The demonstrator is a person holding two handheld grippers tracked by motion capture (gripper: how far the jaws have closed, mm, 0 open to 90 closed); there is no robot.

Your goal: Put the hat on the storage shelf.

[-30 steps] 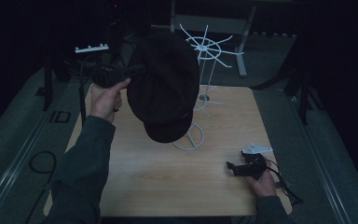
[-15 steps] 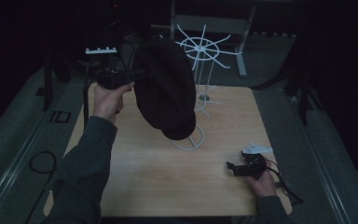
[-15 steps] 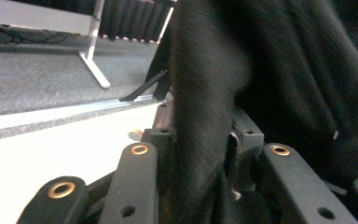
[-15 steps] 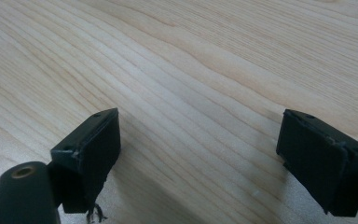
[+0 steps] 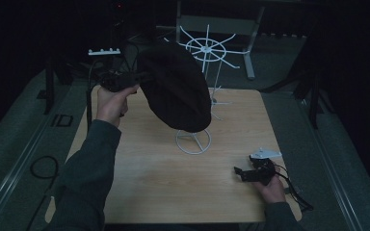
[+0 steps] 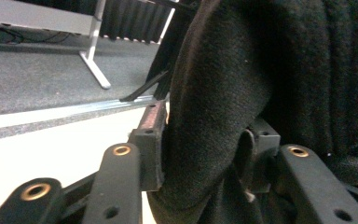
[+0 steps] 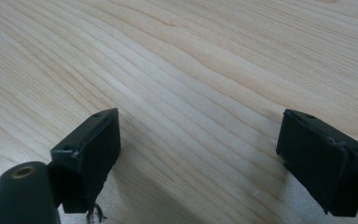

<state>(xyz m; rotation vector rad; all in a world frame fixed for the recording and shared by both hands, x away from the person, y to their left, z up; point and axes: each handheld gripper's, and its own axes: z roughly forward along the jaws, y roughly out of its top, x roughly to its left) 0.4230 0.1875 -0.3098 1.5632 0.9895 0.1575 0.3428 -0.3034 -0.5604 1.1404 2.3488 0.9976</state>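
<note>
Two jaws of the left gripper are clenched on a fold of the dark hat, the felt being pinched between the pads in the left gripper view. The hat is held aloft at about ten o'clock of the table, its lower edge hanging over the ring base of the white wire stand, whose spoked top stands at twelve o'clock just behind the crown. For a clean hanging, the grip should be kept firm and the hat's opening lowered squarely over the stand, judged by the spokes. The right gripper rests at five o'clock, jaws spread, nothing held.
</note>
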